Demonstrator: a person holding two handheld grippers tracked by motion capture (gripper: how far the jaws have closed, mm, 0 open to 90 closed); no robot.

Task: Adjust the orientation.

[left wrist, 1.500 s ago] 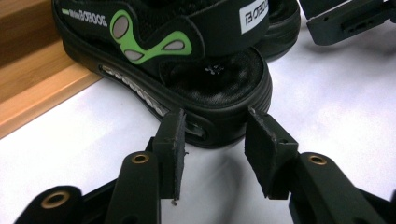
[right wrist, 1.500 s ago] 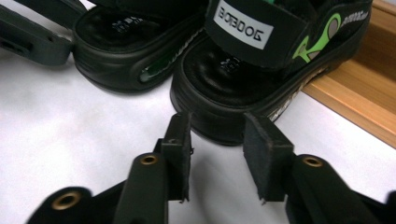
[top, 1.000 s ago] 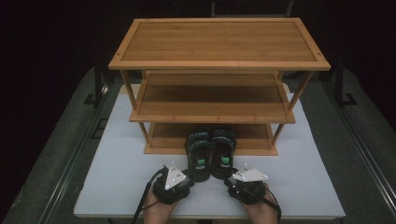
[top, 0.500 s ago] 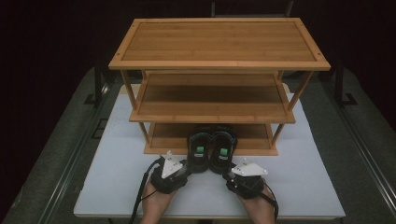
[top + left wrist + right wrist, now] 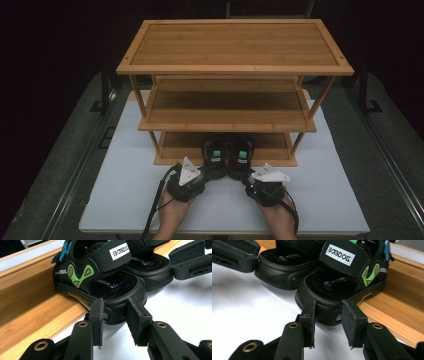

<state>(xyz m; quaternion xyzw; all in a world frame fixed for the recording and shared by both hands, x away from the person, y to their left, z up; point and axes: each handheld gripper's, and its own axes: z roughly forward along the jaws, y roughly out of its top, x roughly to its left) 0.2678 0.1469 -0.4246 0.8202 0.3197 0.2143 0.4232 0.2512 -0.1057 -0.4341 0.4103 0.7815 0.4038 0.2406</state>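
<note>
Two hand-held grippers, each with a black blocky body. The left gripper (image 5: 200, 176) and the right gripper (image 5: 254, 181) each carry a pale grey three-cornered plate on top with small dark screw holes. A black cable trails back from each along the person's bare forearms. Each has two flat black jaws with worn, rough-edged pads and brass-ringed pivot holes.

Two black sandals (image 5: 227, 156) with green markings and white-labelled straps stand side by side, toes on the wooden rack's (image 5: 165, 156) bottom shelf, heels overhanging the white worktop (image 5: 120, 195)
</note>
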